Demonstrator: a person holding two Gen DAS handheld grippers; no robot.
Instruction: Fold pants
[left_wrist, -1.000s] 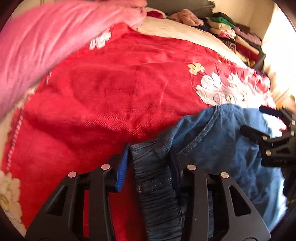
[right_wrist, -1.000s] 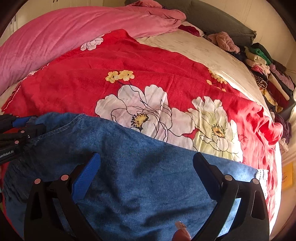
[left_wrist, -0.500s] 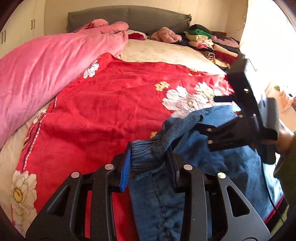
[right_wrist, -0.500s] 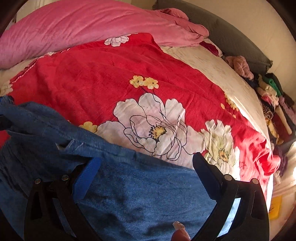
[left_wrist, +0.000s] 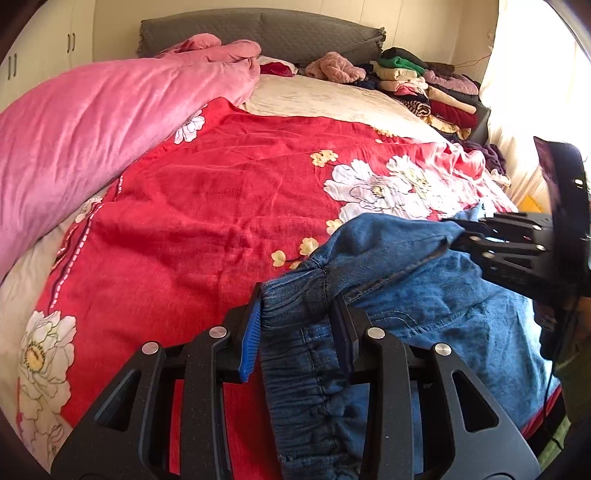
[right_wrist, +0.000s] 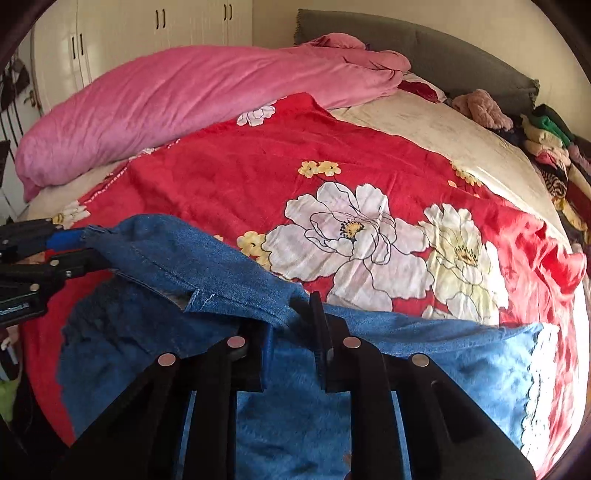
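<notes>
A pair of blue denim pants (left_wrist: 436, 306) lies along the near edge of a bed, on a red blanket (left_wrist: 221, 206) printed with large white flowers. The left gripper (left_wrist: 299, 325) pinches the gathered elastic waistband between its jaws, the blue pad on one side and the black pad on the other pressed into the bunched fabric. The waistband hangs down from there toward the near edge. In the right wrist view the same gripper (right_wrist: 70, 247) shows at the left edge, holding a raised corner of the denim above the blanket.

The right gripper (right_wrist: 291, 325) has its jaws closed on a fold of the denim (right_wrist: 236, 291), with the cloth wedged between the two fingers and a seam edge running across just in front of them. In the left wrist view this gripper (left_wrist: 461, 236) reaches in from the right and grips the far end of the lifted fold, so a ridge of fabric stretches between the two grippers. The remaining denim lies flat on the blanket toward the right edge of the bed.

A rolled pink quilt (right_wrist: 177, 103) lies along the left edge of the bed. A grey headboard (left_wrist: 266, 33) stands at the far edge, and stacks of folded clothes (left_wrist: 424, 85) sit at the far right corner. White cupboard doors (right_wrist: 122, 40) stand beyond the quilt.
</notes>
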